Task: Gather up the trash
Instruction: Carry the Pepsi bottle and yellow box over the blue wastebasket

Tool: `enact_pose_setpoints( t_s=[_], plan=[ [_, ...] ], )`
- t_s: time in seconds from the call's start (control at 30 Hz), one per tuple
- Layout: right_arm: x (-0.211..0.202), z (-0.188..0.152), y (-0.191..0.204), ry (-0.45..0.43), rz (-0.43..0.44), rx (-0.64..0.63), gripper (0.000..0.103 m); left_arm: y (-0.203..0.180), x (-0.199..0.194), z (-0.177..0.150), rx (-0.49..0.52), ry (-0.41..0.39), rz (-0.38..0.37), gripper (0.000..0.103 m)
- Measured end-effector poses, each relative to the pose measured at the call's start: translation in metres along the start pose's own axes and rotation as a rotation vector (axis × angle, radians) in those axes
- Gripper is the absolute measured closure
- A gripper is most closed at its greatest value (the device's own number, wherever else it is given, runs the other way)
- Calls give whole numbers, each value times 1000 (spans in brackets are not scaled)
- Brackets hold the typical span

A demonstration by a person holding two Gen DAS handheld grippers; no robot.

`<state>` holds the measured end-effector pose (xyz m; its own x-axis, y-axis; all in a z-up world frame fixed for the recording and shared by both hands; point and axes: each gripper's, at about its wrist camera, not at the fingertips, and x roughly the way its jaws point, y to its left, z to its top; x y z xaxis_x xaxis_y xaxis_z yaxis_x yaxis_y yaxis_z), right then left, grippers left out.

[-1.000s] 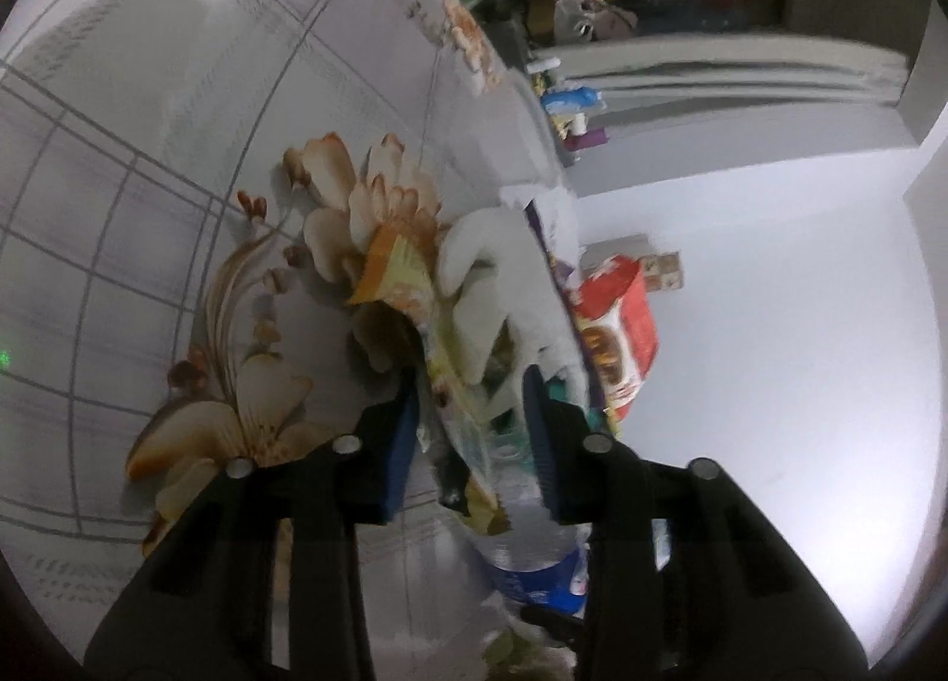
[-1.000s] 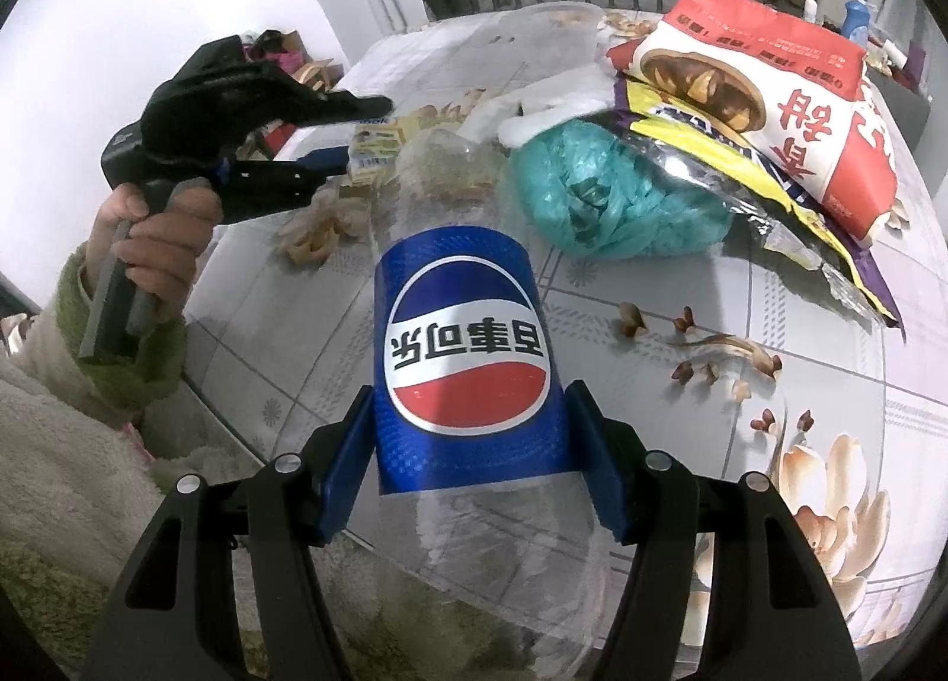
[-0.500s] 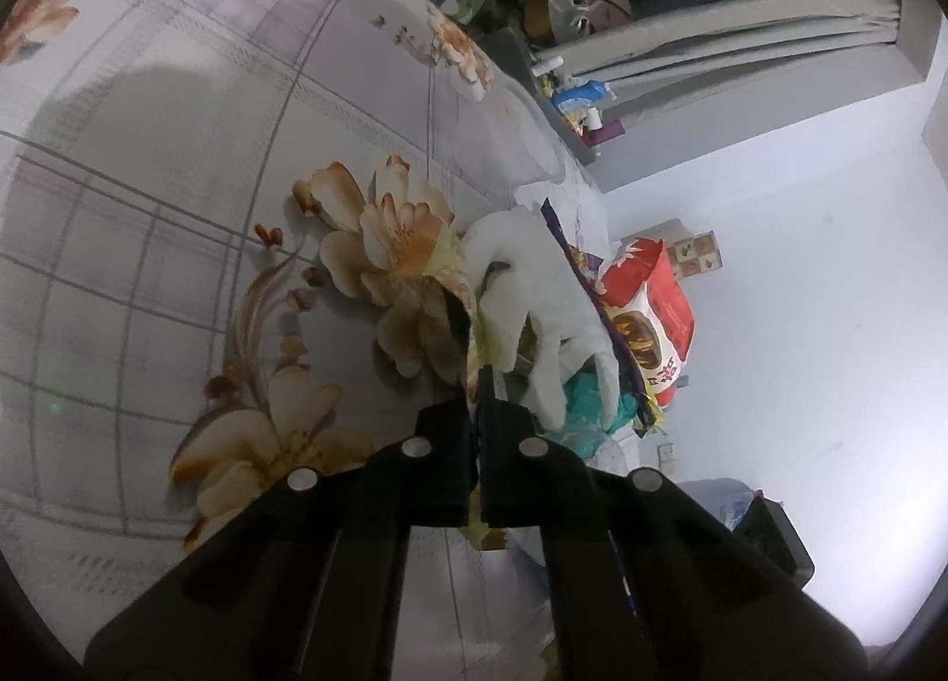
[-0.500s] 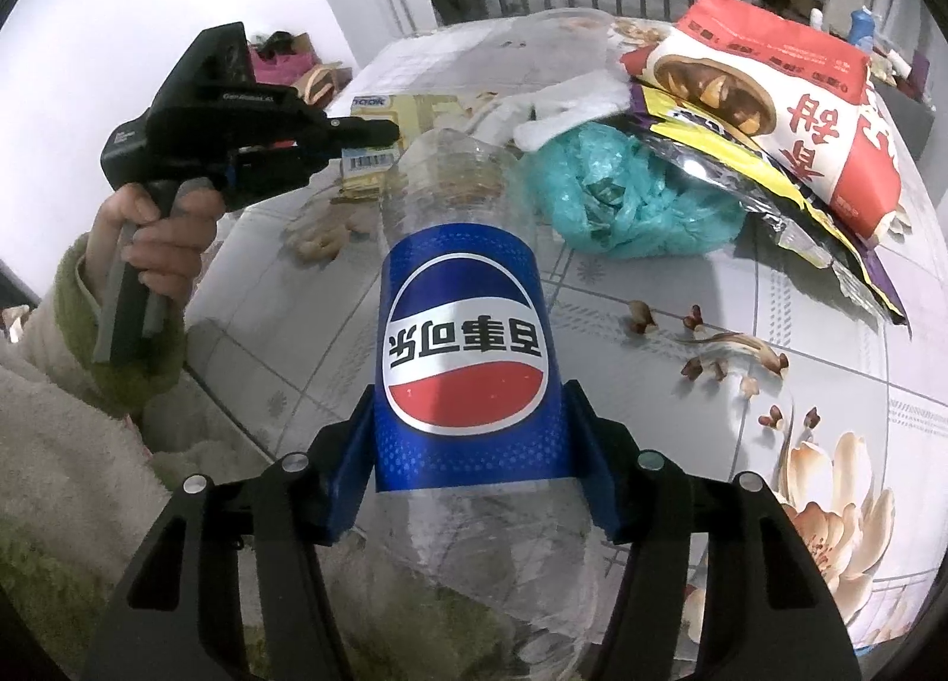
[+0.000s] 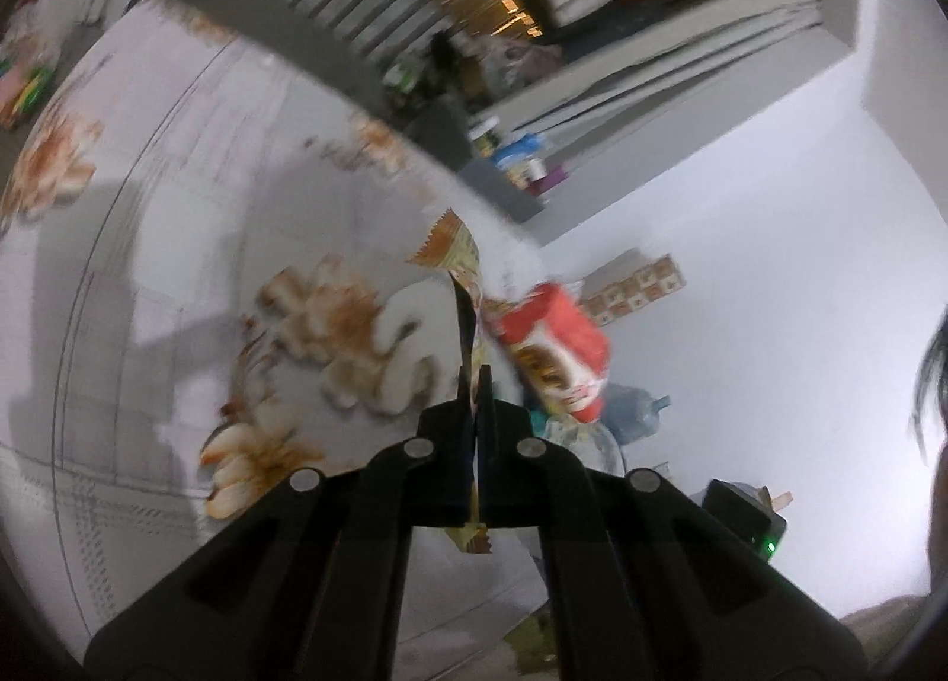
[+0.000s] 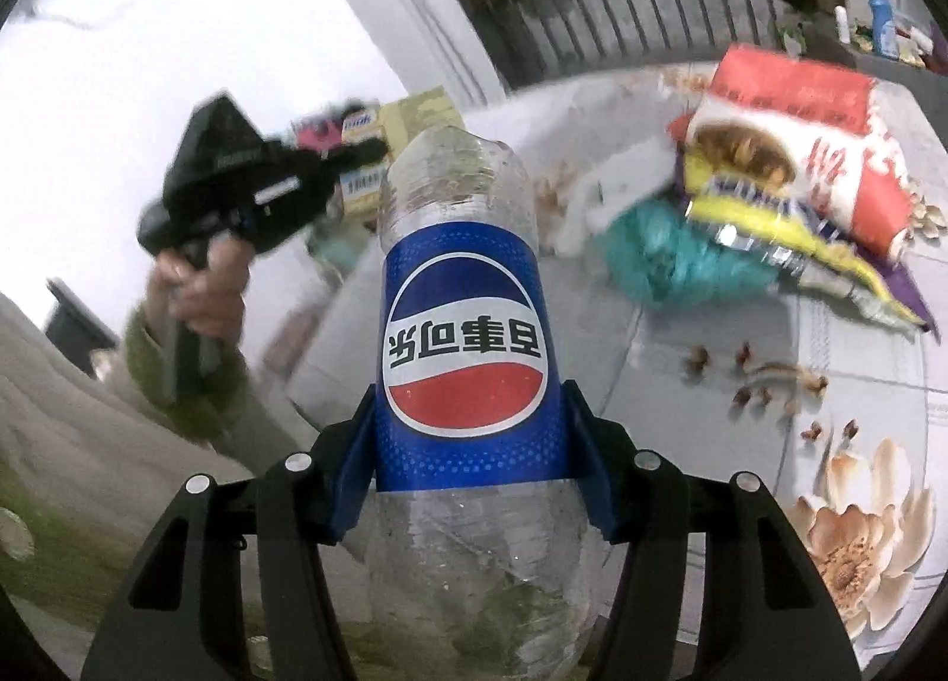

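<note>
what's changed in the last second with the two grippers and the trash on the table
The left gripper closed on the yellow wrapper and lifted it off the table. The right gripper keeps its grip on the plastic bottle. The red snack bag and teal bag stay put.

The left wrist view is smeared by motion: the flower print on the table (image 5: pixel 178 278) is soft, the white glove (image 5: pixel 403 343) beside it has no clear outline, and the print on the red snack bag (image 5: pixel 563 355) cannot be read. The wrapper (image 5: pixel 459 272) runs edge-on between the closed jaws of the left gripper (image 5: pixel 477 379), so its face and its pinched middle are hidden. In the right wrist view the plastic bottle (image 6: pixel 462 325) hides the table behind it, its lower end is cut off by the picture's bottom edge, and the teal bag (image 6: pixel 669 260) is blurred.
</note>
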<state>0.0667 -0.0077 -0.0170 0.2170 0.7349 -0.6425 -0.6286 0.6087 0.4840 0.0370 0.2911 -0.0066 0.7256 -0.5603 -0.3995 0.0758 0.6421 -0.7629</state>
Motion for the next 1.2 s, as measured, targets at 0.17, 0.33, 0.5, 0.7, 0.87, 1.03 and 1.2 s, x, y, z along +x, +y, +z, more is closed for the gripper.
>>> enact_pose_setpoints(
  t_s=[0.17, 0.33, 0.5, 0.7, 0.87, 1.03, 1.2],
  plan=[
    [-52, -2, -17, -175, 19, 83, 46, -43, 10, 11, 86, -11, -83, 103],
    [-118, -18, -44, -352, -48, 194, 46, -104, 61, 13, 204, 52, -202, 103],
    [-197, -62, -76, -544, -190, 345, 46, -166, 137, -1, 279, 202, -321, 103],
    [-271, -128, -123, -715, -382, 567, 46, -255, 245, -48, 422, 422, -345, 103],
    [-303, -187, -172, -817, -457, 813, 46, -316, 336, -115, 553, 646, -260, 103],
    [-305, -228, -231, -824, -425, 1039, 46, -357, 421, -189, 629, 845, -176, 103],
    [-296, -282, -315, -821, -291, 1346, 45, -373, 496, -254, 698, 986, -84, 103]
  ],
)
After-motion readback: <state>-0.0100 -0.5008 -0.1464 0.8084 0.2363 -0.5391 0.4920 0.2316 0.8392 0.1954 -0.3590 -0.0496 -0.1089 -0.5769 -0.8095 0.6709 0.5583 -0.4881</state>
